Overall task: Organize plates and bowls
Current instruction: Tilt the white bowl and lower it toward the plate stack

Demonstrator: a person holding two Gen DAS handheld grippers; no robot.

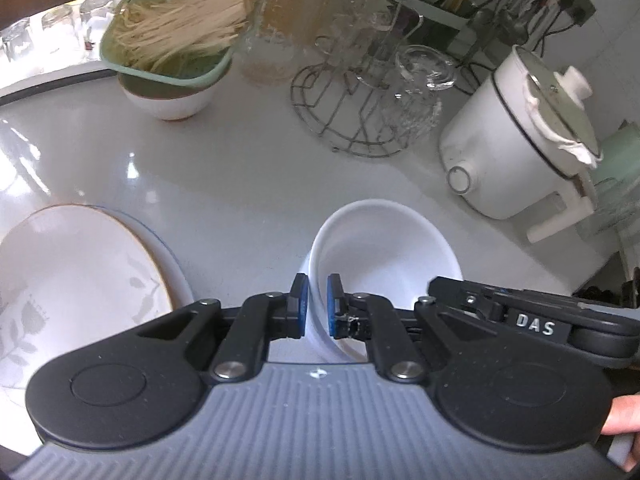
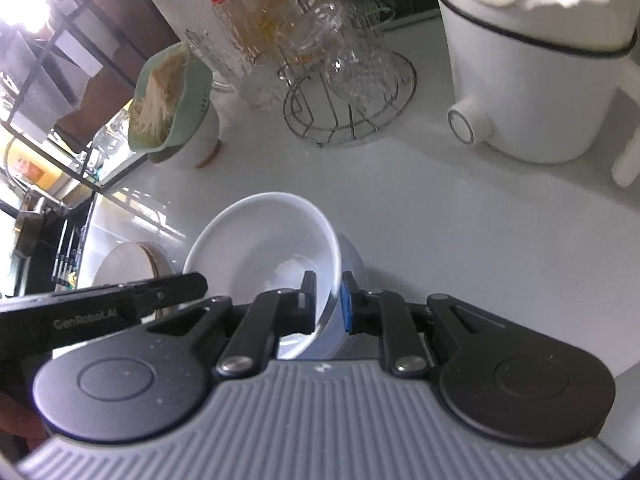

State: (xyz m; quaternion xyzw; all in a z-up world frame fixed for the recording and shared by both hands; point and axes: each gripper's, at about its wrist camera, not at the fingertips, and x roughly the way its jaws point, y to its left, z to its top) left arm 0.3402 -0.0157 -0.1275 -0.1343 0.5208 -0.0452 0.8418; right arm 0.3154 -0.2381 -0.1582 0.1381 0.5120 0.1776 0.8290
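Observation:
A white bowl [image 1: 384, 252] sits on the white counter, and both grippers pinch its rim. My left gripper [image 1: 318, 306] is shut on the bowl's left rim. My right gripper [image 2: 326, 304] is shut on the right rim of the same bowl [image 2: 264, 248], which sits tilted in a second bowl [image 2: 352, 264]. The right gripper's body [image 1: 520, 312] shows in the left wrist view, the left one's body [image 2: 92, 312] in the right wrist view. A stack of plates with a leaf pattern [image 1: 76, 276] lies to the left; it also shows in the right wrist view [image 2: 128, 264].
A green strainer of noodles [image 1: 180, 28] rests on a white bowl [image 1: 168, 100] at the back. A wire rack with glass cups [image 1: 368, 100] and a jar [image 2: 248, 32] stand behind. A white electric pot [image 1: 516, 136] stands at the right.

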